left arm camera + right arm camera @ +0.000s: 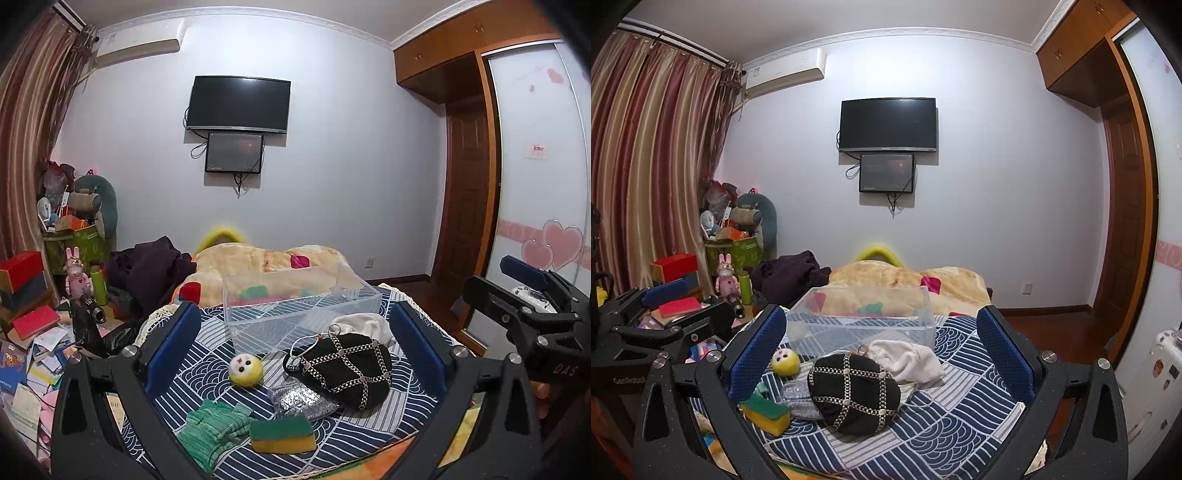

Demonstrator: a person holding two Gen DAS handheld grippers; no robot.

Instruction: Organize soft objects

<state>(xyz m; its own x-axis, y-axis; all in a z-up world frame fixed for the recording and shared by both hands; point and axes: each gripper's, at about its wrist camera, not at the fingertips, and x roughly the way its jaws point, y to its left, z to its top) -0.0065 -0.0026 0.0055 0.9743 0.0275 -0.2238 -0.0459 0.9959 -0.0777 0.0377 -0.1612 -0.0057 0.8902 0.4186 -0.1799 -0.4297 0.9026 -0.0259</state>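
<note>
On a blue patterned cloth [354,435] lie a black chain-trimmed pouch [343,369], a white cloth bag [365,325], a yellow plush ball [245,369], a silver mesh pouch [301,400], green knit gloves [212,424] and a green-yellow sponge [282,434]. A clear plastic bin [295,306] stands behind them. My left gripper [295,347] is open and empty above the items. My right gripper [881,354] is open and empty, with the black pouch [855,393], white bag [905,360], ball [785,362] and sponge [764,410] between its fingers. The bin [860,325] is beyond.
A beige blanket [266,262] and dark clothes [151,273] lie behind the bin. Books, boxes and a pink rabbit toy [75,275] clutter the left side. A wardrobe [535,184] and door stand on the right. A TV [238,105] hangs on the far wall.
</note>
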